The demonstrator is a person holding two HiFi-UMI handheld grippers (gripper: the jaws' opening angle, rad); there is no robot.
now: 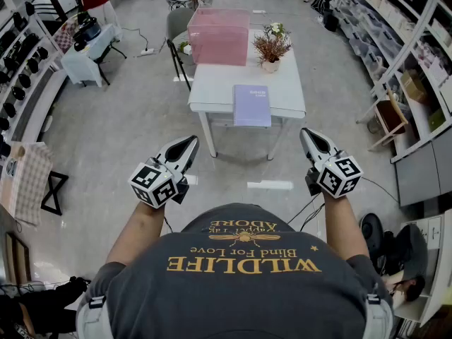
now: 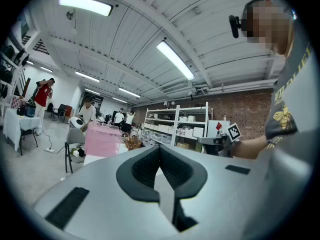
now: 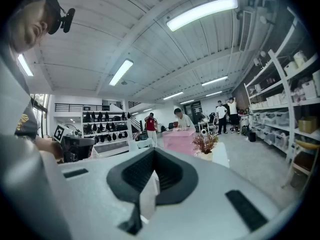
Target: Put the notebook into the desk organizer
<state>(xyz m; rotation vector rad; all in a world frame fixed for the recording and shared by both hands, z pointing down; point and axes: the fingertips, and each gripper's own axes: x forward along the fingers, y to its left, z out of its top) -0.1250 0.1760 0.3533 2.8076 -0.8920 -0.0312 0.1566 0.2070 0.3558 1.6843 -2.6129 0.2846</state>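
Notebook (image 1: pixel 252 105): lavender cover, closed, lying flat on the near part of the white worktop (image 1: pixel 212 83), its front edge at the worktop's near rim; nothing touches it.
Desk organizer (image 1: pixel 219 36): a pink translucent box at the far end of the worktop, well apart from the notebook and beyond it to the left.
Potted plant (image 1: pixel 271 48): dry reddish stems in a pale pot, just right of the desk organizer, beyond the notebook's far edge.
Left gripper (image 1: pixel 191 143): held out in front of the person's chest, short of the worktop and over the floor, its marker cube towards the body. Its own view shows the two jaws closed against each other with nothing between them.
Right gripper (image 1: pixel 306 134): held the same way on the other side, also short of the worktop and clear of everything on it. Jaws pressed together and empty.
Spacing: the two grippers are well apart from each other; in the head view the worktop's near edge and the notebook lie between their tips and further out.
Chair (image 1: pixel 176 23): grey, just behind the worktop's far left corner.
Shelves (image 1: pixel 395 41): white racks of boxes along the right wall.
Side table (image 1: pixel 88 55): cloth-covered, far left, with a person in red beside it.
Floor (image 1: pixel 127 133): grey, with a pale strip near the right gripper.
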